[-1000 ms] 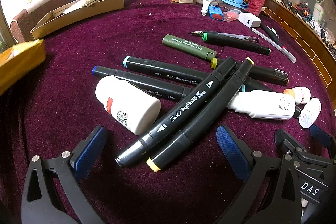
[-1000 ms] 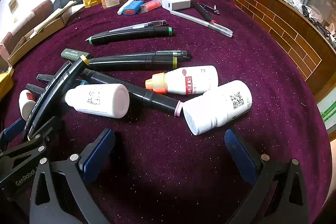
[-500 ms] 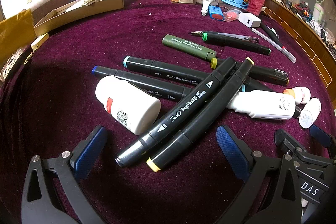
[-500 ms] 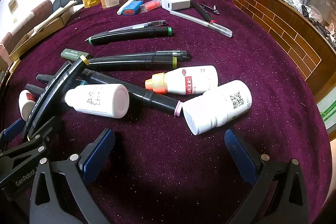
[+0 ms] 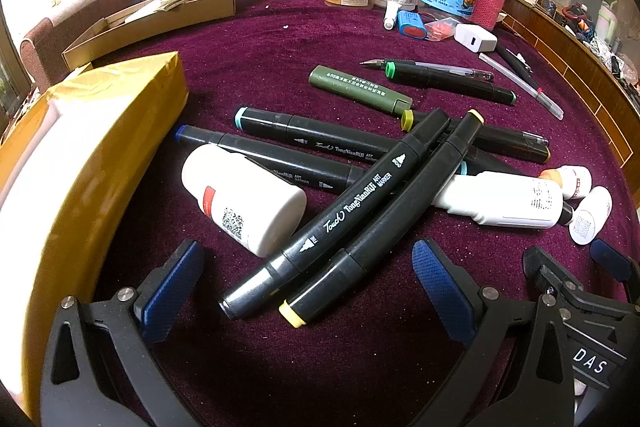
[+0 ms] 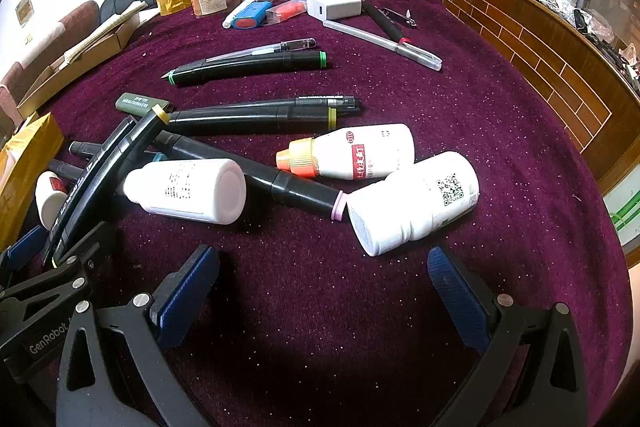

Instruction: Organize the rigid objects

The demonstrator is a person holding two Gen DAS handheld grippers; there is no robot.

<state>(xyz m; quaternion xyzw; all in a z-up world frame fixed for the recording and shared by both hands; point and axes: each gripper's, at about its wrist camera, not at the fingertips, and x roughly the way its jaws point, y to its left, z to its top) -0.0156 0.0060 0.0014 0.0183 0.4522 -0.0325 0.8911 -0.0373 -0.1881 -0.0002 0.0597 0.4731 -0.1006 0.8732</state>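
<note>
So far nothing is sorted: markers (image 5: 348, 203) and bottles (image 6: 412, 203) are left mixed on the cloth (image 6: 500, 131). Both grippers, left (image 5: 308, 279) and right (image 6: 324, 279), are held apart and empty.

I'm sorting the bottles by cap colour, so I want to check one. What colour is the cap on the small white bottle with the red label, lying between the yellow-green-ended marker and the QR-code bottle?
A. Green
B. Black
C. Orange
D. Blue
C. In the right wrist view the small white bottle lies on its side with an orange cap pointing toward the pink-tipped marker.
</note>
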